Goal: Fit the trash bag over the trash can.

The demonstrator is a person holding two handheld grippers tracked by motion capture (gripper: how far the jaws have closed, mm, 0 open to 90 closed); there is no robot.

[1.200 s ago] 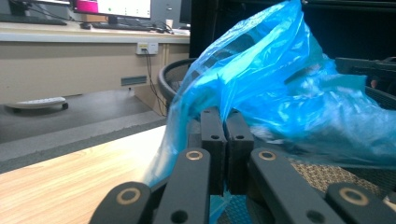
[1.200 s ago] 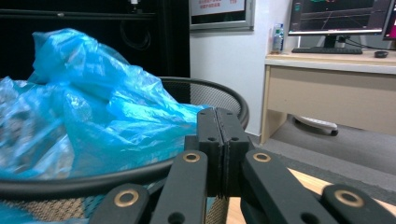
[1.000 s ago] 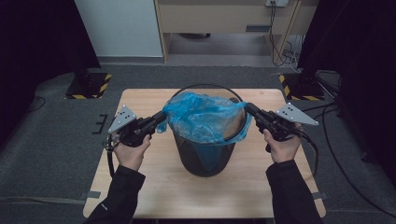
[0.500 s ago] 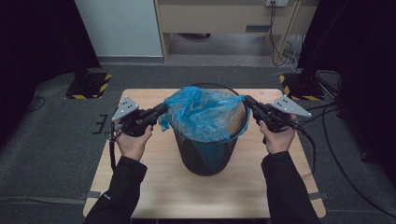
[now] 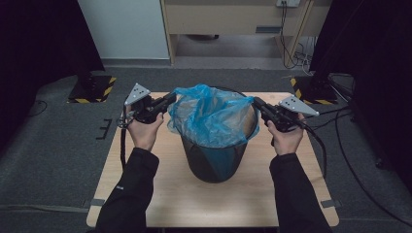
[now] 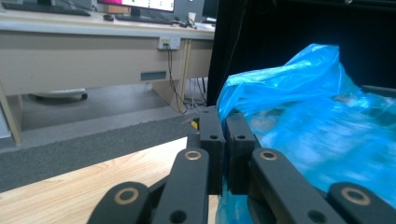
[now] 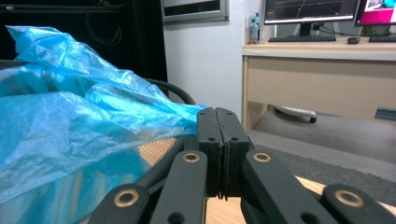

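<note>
Gripping opposite edges of the blue bag (image 5: 211, 116) that lines the bin (image 5: 214, 158) between them, the left gripper (image 5: 167, 102) and right gripper (image 5: 257, 104), jaws clamped on plastic, should probably lift evenly to avoid tearing it.

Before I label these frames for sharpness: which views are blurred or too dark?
High view: evenly lit over the table, black at both sides, soft overall. Left gripper view: the blue bag is smeared, while the left tongs stay crisp. Right gripper view: sharpest, the bag's creases and the right tongs read clearly.
</note>
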